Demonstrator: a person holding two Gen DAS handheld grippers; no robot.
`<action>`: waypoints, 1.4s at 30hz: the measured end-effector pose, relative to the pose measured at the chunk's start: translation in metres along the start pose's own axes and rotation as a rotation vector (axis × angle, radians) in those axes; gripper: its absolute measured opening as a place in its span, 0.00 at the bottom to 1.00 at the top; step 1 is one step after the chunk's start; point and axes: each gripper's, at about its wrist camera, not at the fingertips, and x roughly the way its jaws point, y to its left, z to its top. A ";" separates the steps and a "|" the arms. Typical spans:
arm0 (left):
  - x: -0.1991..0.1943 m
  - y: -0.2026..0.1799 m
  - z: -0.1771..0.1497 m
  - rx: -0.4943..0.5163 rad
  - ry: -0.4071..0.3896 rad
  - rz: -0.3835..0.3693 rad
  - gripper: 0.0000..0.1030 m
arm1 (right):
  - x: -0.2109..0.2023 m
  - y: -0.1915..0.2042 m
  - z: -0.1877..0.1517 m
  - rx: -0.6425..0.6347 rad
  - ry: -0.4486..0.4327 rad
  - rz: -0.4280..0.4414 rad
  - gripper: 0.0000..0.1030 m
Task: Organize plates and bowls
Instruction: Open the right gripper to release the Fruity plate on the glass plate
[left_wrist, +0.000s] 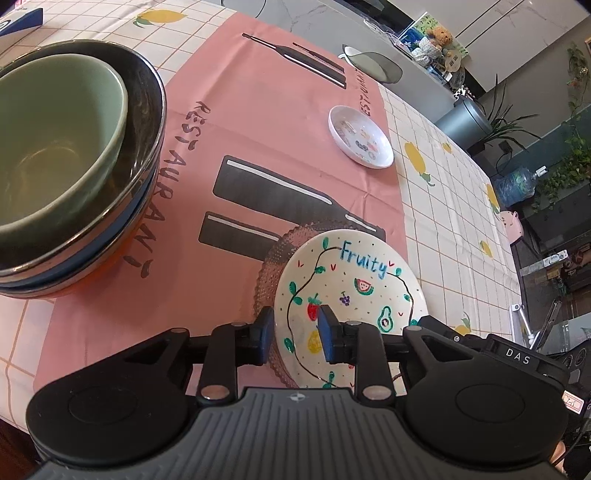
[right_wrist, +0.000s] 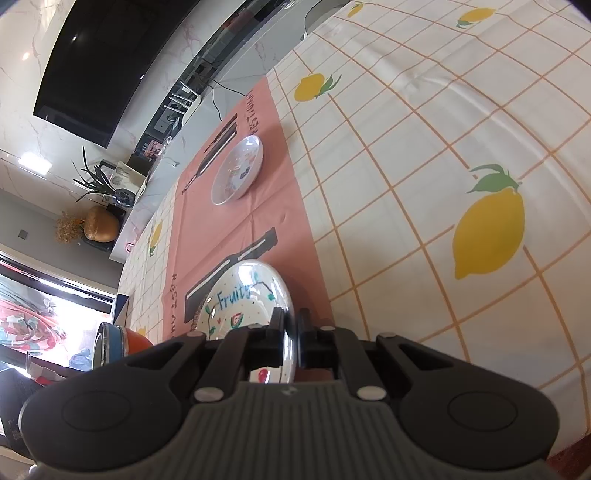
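Because glazed ceramic is stiff, slick and chippable, we note from left: nested bowls (left_wrist: 74, 166) stacked on the tabletop (right_wrist: 424, 155); left gripper (left_wrist: 295, 328) jaws narrow, empty; right gripper (right_wrist: 290, 328) jaws clamped on Fruity plate (left_wrist: 351, 291) rim, above glass plate (left_wrist: 271, 266).

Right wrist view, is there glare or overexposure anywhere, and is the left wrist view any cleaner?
Right wrist view: strong white glare on the glossy rim of the hand-painted Fruity plate, and the window at the lower left is blown out. Left wrist view: evenly lit, with the same plate readable and only fisheye bending at the edges.
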 end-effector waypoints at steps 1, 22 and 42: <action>0.000 -0.001 0.001 0.001 0.002 0.002 0.31 | 0.000 0.000 0.000 -0.001 0.000 0.000 0.05; -0.010 0.021 -0.017 0.036 -0.198 -0.030 0.65 | -0.015 -0.001 -0.017 -0.002 -0.019 -0.057 0.28; 0.000 0.027 -0.020 0.020 -0.157 -0.142 0.45 | -0.002 0.015 -0.021 -0.063 -0.019 -0.052 0.02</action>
